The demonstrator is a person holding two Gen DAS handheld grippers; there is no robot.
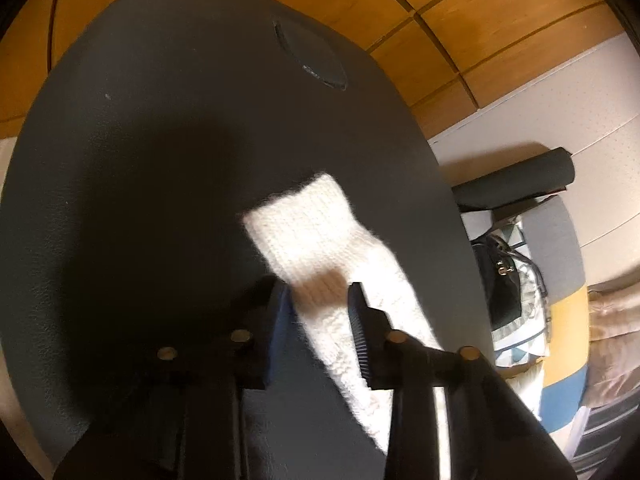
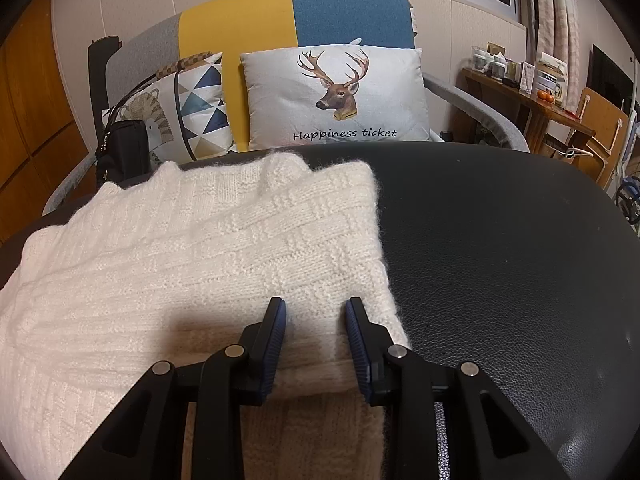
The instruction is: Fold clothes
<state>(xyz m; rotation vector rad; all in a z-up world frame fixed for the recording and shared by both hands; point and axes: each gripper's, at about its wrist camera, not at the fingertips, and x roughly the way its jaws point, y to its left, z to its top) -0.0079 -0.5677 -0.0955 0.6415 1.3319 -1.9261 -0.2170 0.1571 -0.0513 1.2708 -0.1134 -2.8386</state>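
Sweater work is underway, not finished. On your left, the left gripper [image 1: 320, 296] has its fingers drawn narrow around a white knit sleeve [image 1: 308, 232], whose ribbed cuff lies out ahead on the dark leather tabletop [image 1: 140, 160]. The pads sit against the knit on both sides, so you appear to be pinching the sleeve, though motion blur leaves the contact a little uncertain. That sleeve stretches away from the body, so it is not yet folded in.

Moving right, the white sweater [image 2: 200, 248] lies with its bulk on the left part of the table, one straight edge running up the middle and dark leather bare beyond it. Your right gripper [image 2: 316, 312] rests at the near edge, fingers at a middling spread with knit between them; the pads look snug against a thick doubled layer, so I judge it a grip.

What remains, as I read it: bringing the sleeve across, then folding the body down.
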